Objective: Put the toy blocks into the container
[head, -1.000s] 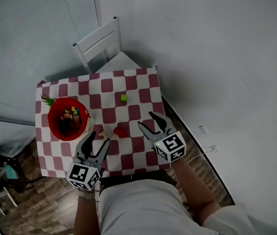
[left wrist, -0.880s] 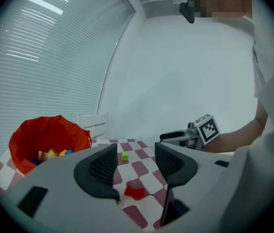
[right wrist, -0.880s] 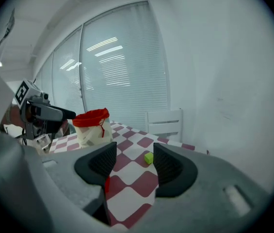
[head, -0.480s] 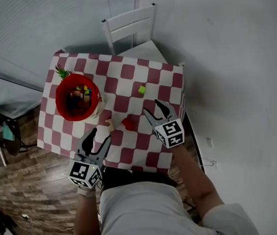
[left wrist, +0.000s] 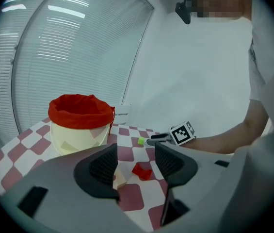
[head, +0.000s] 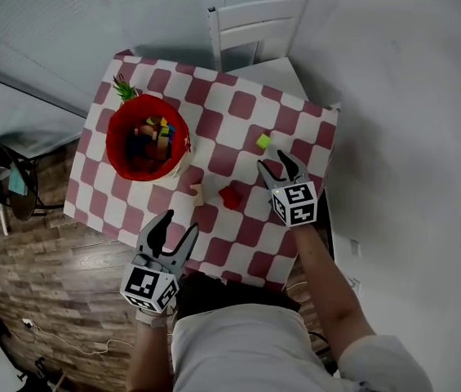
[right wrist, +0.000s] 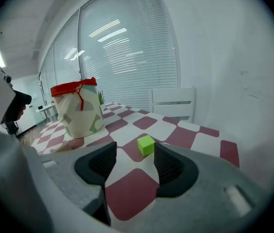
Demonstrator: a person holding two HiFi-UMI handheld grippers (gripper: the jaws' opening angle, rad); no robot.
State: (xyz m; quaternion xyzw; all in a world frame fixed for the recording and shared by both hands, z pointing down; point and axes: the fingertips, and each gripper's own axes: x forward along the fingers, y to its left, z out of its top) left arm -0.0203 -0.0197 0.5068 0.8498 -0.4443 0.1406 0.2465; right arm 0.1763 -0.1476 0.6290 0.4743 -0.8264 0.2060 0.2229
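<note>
A red-lined fabric container [head: 147, 144] holding several coloured blocks stands at the left of the checked table [head: 238, 104]. A green cube [head: 263, 141] lies on the table's right side, just beyond my right gripper [head: 283, 164], which is open and empty; the green cube [right wrist: 146, 145] sits a short way ahead of its jaws. A red block [head: 230, 196] and a beige block [head: 198, 193] lie near the front middle. My left gripper [head: 171, 227] hangs open and empty at the table's near edge, with the red block [left wrist: 142, 170] and beige block [left wrist: 119, 177] ahead and the container [left wrist: 81, 124] to their left.
A white chair [head: 257, 24] stands at the table's far side. A small green plant [head: 122, 90] pokes up behind the container. A dark round stool [head: 11, 180] sits on the wooden floor [head: 42, 300] to the left. A white wall [head: 410, 137] runs along the right.
My right gripper has moved forward over the table toward the green cube. My left gripper stays at the near edge. The head view has swung, shifting the table up and right.
</note>
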